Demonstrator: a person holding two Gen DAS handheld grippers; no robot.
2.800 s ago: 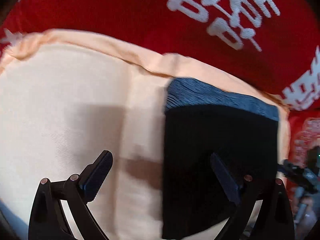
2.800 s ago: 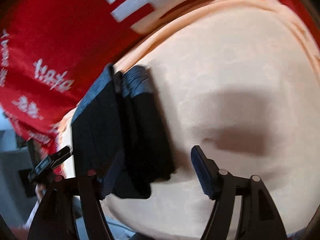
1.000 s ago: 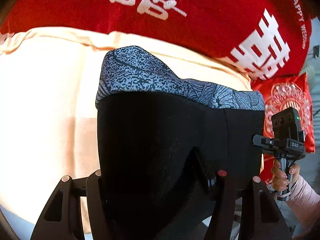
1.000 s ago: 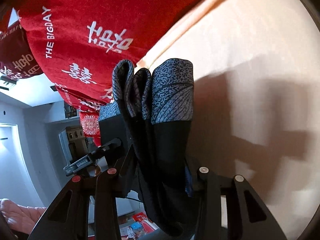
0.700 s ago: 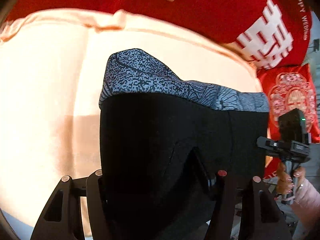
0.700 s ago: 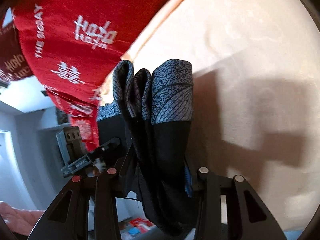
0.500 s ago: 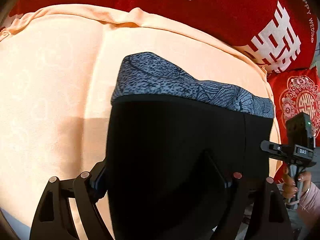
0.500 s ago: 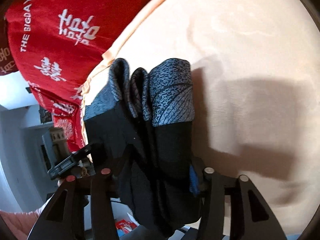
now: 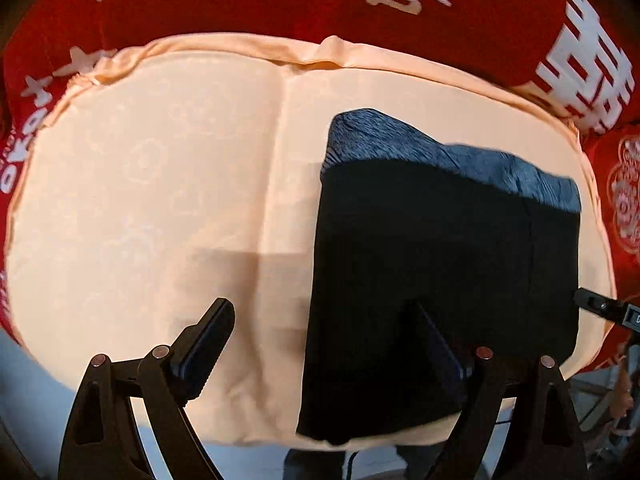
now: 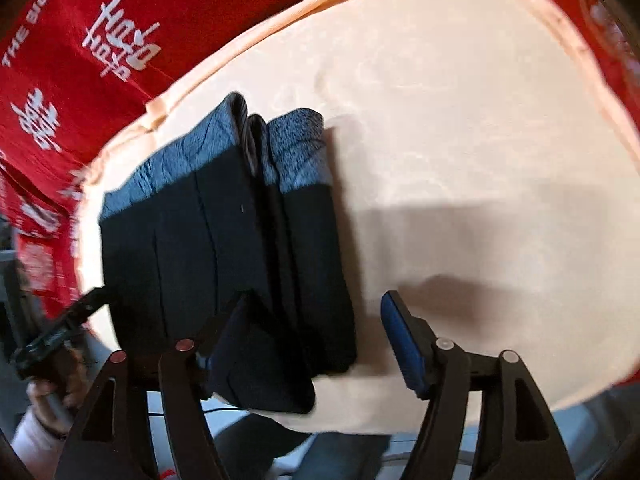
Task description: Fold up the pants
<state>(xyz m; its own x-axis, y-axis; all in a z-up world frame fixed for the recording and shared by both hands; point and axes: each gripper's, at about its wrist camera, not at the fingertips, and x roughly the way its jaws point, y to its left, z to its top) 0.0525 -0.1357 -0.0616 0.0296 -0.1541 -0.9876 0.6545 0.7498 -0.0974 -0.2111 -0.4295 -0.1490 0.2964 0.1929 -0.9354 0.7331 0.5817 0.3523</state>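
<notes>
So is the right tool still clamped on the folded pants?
No: the right tool stands open, its fingers spread, with the folded pants lying flat on the peach cloth.

We see the pants (image 9: pixel 440 248) as matt black knit cloth with a speckled grey-blue waistband (image 10: pixel 298 148). The peach cloth (image 9: pixel 160 184) beneath has a faint satin sheen, bordered by red fabric (image 9: pixel 240 4) with white print.
</notes>
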